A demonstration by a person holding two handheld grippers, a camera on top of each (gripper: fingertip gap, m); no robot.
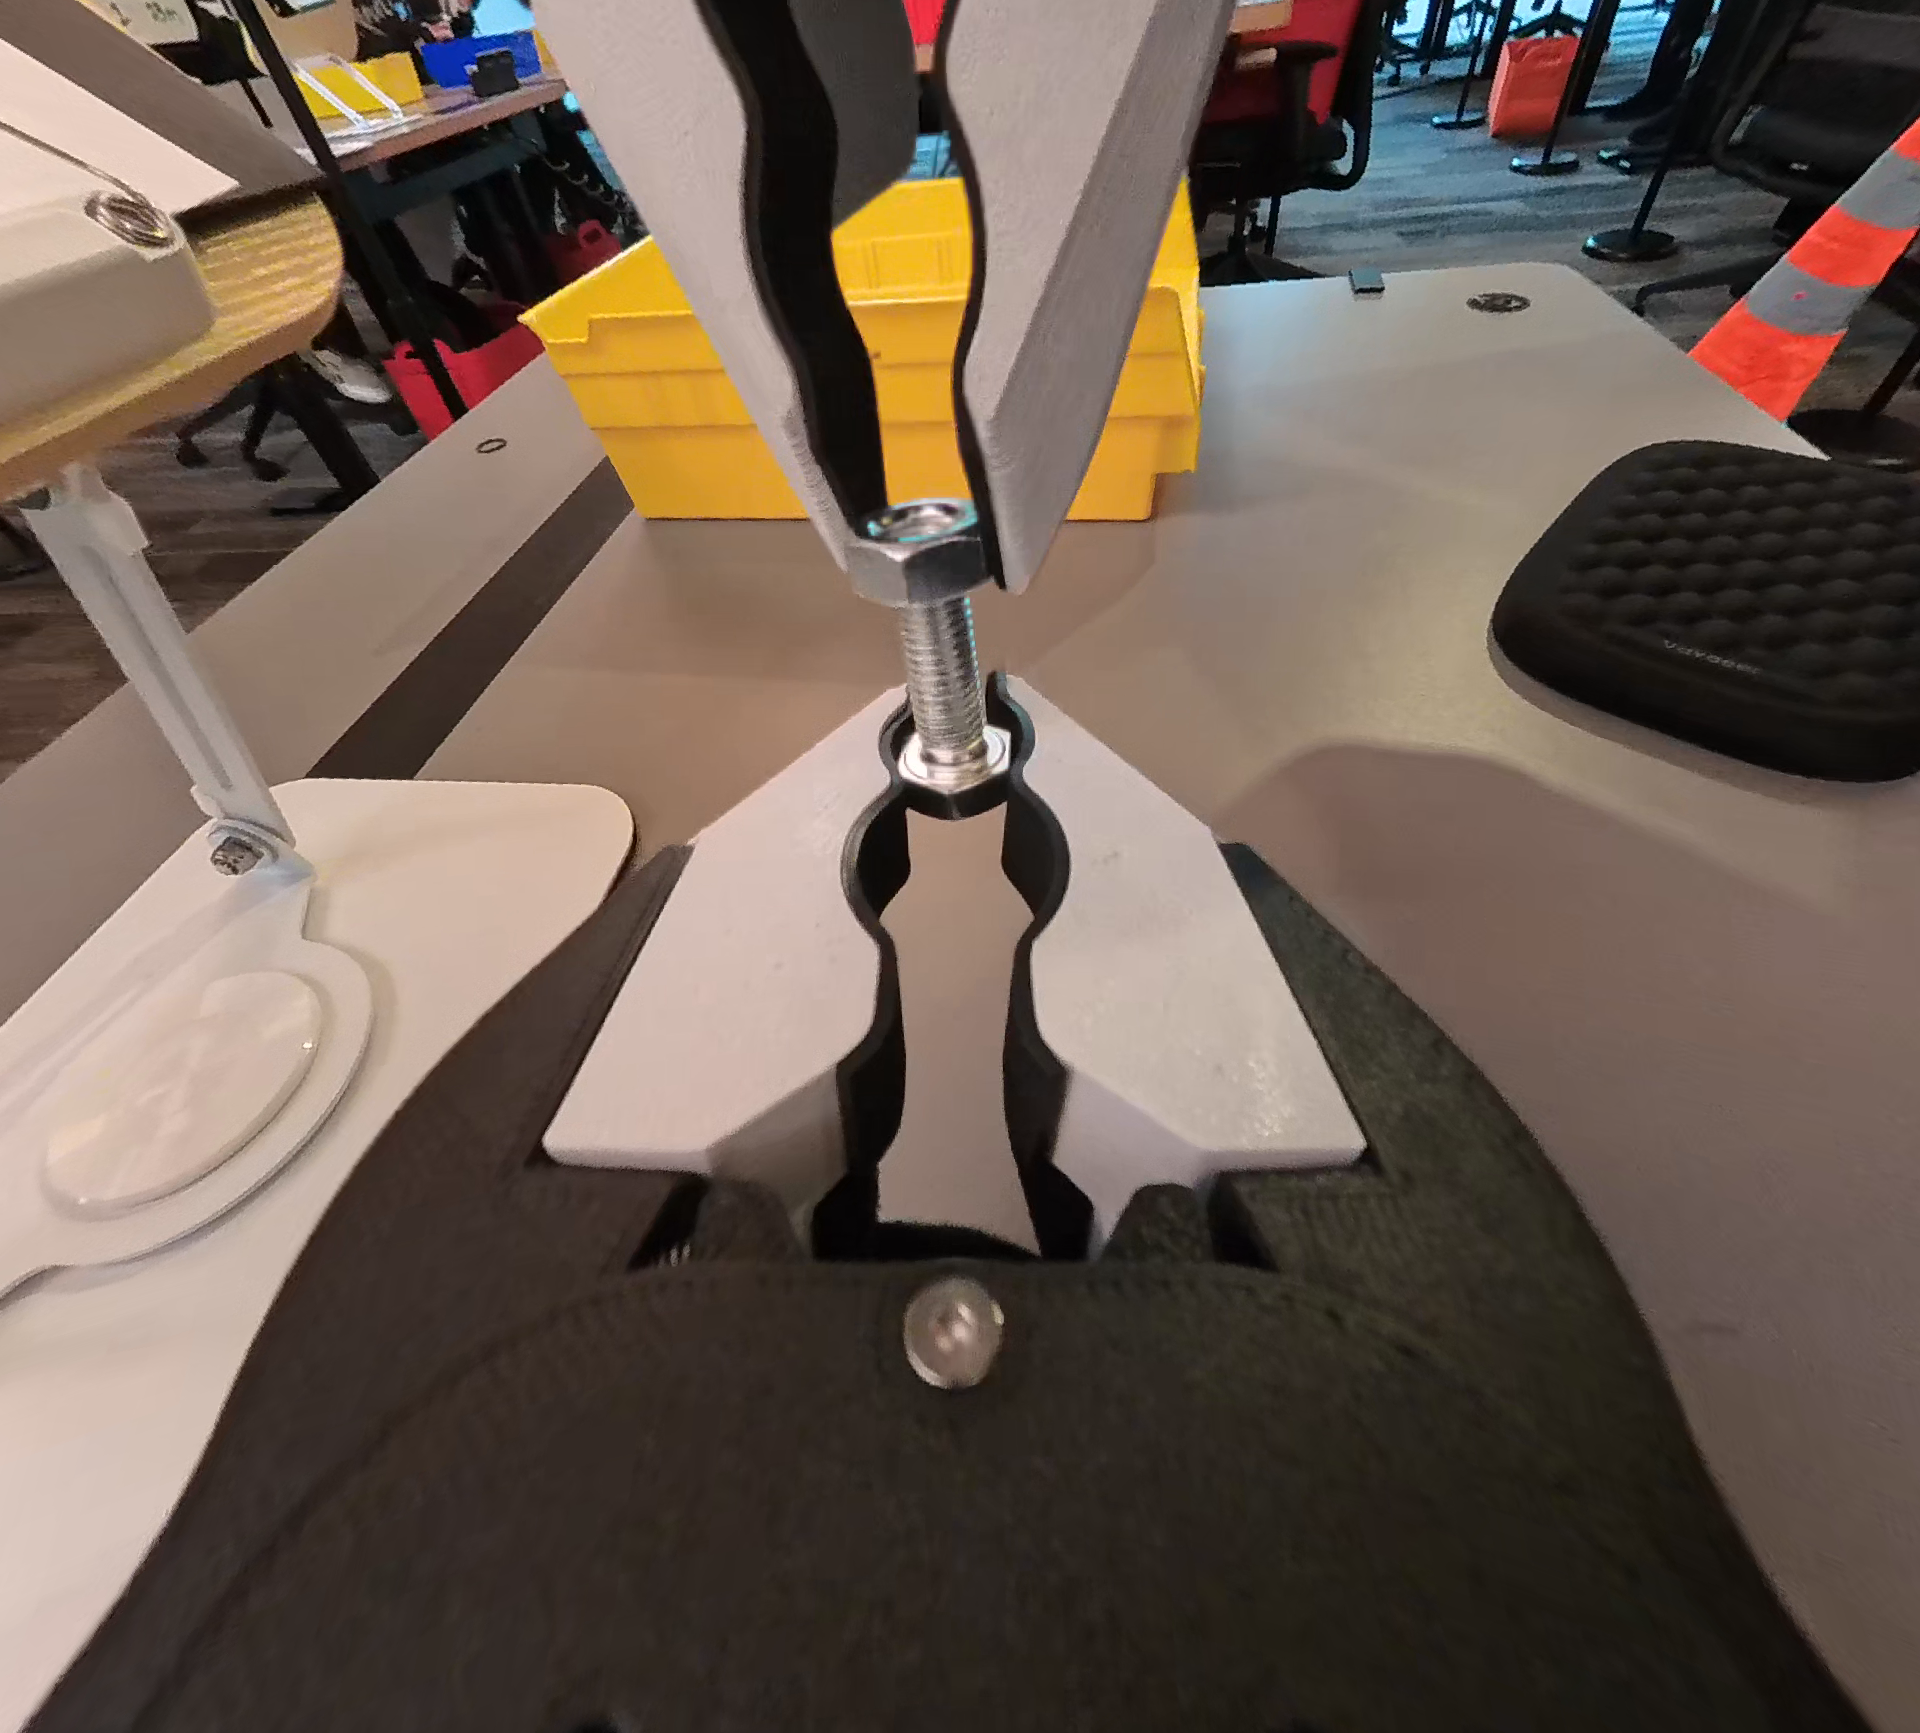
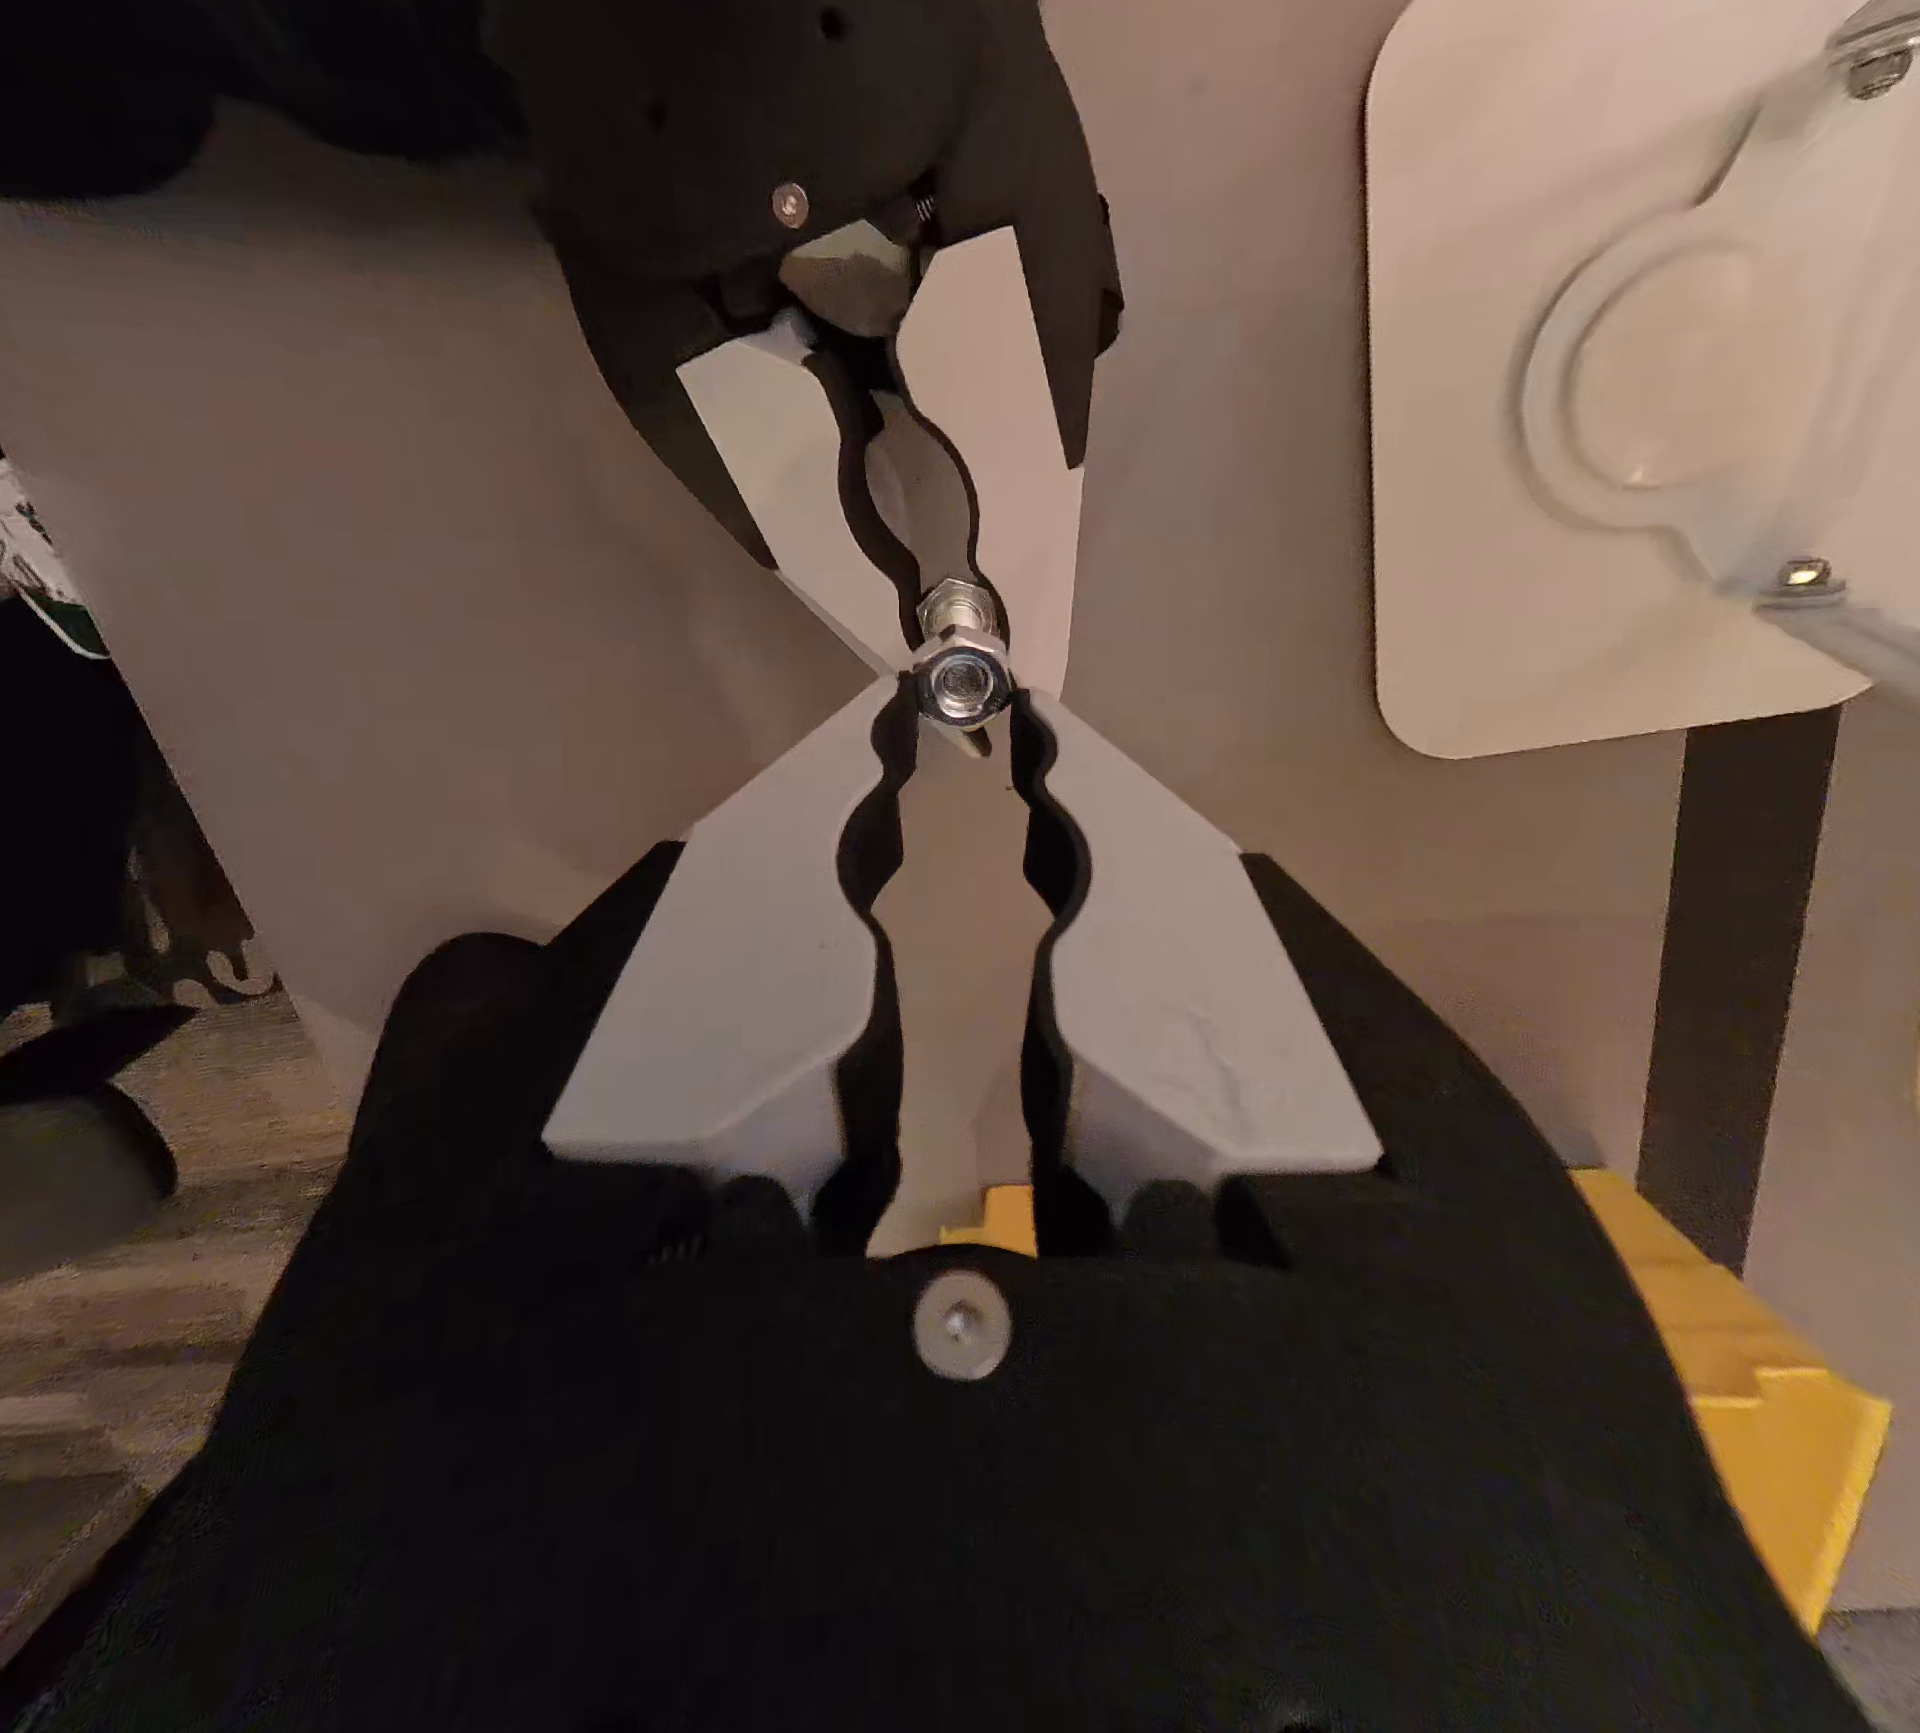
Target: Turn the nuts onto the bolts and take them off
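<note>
A silver bolt (image 1: 938,681) stands upright between the two grippers above the grey table (image 1: 1403,852). My left gripper (image 1: 951,753) is shut on the bolt's lower hex end (image 1: 951,774). My right gripper (image 1: 920,556) comes down from above and is shut on a silver nut (image 1: 914,553) at the top of the bolt's thread. In the right wrist view the nut (image 2: 961,684) faces the camera between my right gripper's (image 2: 961,709) tips. The left gripper (image 2: 951,608) holds the bolt's far end (image 2: 956,611) behind it.
A yellow bin (image 1: 894,395) stands at the table's far edge behind the grippers. A black padded wrist rest (image 1: 1725,613) lies at the right. A white stand base (image 1: 260,956) with a slanted arm sits at the left. An orange cone (image 1: 1829,270) stands off the table. There is about 4 cm between the tips of the two grippers.
</note>
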